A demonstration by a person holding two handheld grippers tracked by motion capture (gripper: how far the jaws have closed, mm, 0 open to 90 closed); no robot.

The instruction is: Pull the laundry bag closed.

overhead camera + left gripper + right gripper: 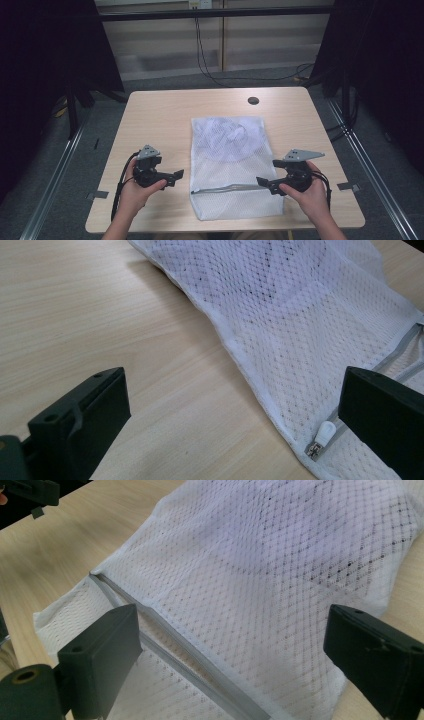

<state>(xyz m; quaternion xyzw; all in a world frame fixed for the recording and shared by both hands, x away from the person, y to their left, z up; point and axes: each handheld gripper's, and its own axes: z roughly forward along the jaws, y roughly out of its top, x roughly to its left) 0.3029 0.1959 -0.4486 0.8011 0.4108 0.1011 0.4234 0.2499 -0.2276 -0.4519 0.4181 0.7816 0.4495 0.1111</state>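
A white mesh laundry bag [230, 150] lies flat in the middle of the wooden table [160, 115], with a bundle of pale cloth inside its far half. A grey zipper [225, 188] runs across its near end. My left gripper [175, 177] is open beside the bag's left edge, and its view shows the bag [300, 305] and the white zipper pull [325, 432] close to the right jaw. My right gripper [269, 172] is open at the bag's right edge, its jaws standing either side of the mesh [260, 565] and the zipper [165, 640].
A small dark round hole [253, 100] sits near the table's far edge. Black cables [210, 75] trail over the grey floor behind the table, and dark curtains hang on both sides. The left gripper [30, 492] appears at the top left of the right gripper view.
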